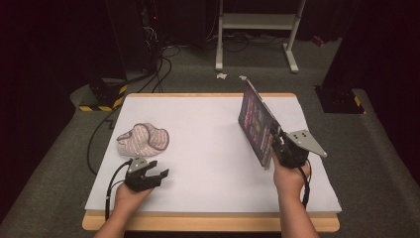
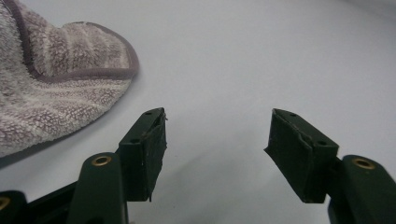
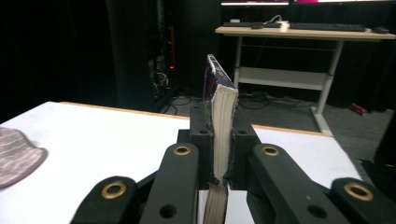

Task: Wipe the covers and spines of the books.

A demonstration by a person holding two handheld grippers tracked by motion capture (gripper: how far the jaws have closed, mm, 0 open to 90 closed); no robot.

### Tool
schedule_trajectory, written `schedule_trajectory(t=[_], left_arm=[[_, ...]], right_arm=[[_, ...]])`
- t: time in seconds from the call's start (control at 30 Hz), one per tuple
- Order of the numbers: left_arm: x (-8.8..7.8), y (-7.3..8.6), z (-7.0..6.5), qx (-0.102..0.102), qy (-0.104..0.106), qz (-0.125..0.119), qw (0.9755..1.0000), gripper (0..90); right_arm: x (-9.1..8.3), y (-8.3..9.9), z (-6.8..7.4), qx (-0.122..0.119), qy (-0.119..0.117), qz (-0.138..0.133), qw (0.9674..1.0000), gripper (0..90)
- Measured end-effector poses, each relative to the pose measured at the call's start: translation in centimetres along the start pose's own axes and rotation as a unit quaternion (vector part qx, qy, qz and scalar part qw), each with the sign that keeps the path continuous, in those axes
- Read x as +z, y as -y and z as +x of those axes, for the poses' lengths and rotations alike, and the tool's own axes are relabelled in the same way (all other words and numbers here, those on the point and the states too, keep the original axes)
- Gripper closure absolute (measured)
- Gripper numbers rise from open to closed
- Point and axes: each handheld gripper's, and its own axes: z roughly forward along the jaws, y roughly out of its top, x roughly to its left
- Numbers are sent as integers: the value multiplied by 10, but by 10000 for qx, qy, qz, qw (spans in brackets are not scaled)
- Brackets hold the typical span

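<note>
A paperback book (image 1: 256,122) with a dark purple cover stands on edge, tilted, at the right of the white table (image 1: 208,129). My right gripper (image 1: 275,145) is shut on its near end, held clear of the table. In the right gripper view the book (image 3: 222,109) shows its cream page edge pinched between both jaws of the right gripper (image 3: 219,144). A crumpled striped towel (image 1: 142,139) lies at the left. Just in front of it rests my left gripper (image 1: 158,177), open and holding nothing. The left gripper view has the towel (image 2: 56,79) at upper left and the left gripper (image 2: 217,149) over bare table.
Beyond the table's far edge are a white desk frame (image 1: 257,29), black cables (image 1: 153,69) and yellow-black striped stand feet (image 1: 104,96) on grey carpet. A black cable (image 1: 96,144) trails off the table's left side.
</note>
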Motion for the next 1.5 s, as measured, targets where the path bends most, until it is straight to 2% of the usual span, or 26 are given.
schedule_trajectory(t=[0.23, 0.47, 0.63, 0.87, 1.0, 1.03, 1.23, 1.5], left_arm=[[1, 0, -1, 6, 14, 9, 10000, 371], [1, 0, 0, 10, 12, 22, 10000, 372], [1, 0, -1, 20, 17, 33, 10000, 373], [1, 0, -1, 23, 17, 39, 10000, 374], [1, 0, -1, 18, 19, 42, 10000, 375], [1, 0, -1, 25, 18, 42, 10000, 375], [1, 0, -1, 32, 16, 42, 10000, 375], [1, 0, -1, 40, 21, 50, 10000, 375]], right_arm=[[-6, -1, -14, 58, 221, -44, 9997, 849], [-6, 2, -19, 50, 326, -38, 9994, 849], [-6, 6, -17, 3, 297, -42, 9995, 848], [-5, 13, -3, -43, 59, -60, 10000, 847], [-3, 18, 11, -65, -126, -29, 9999, 847], [-1, 20, 16, -66, -220, -7, 9997, 847], [5, 26, 35, -133, -450, 113, 9988, 846], [13, 37, 53, -218, -664, 265, 9972, 847]])
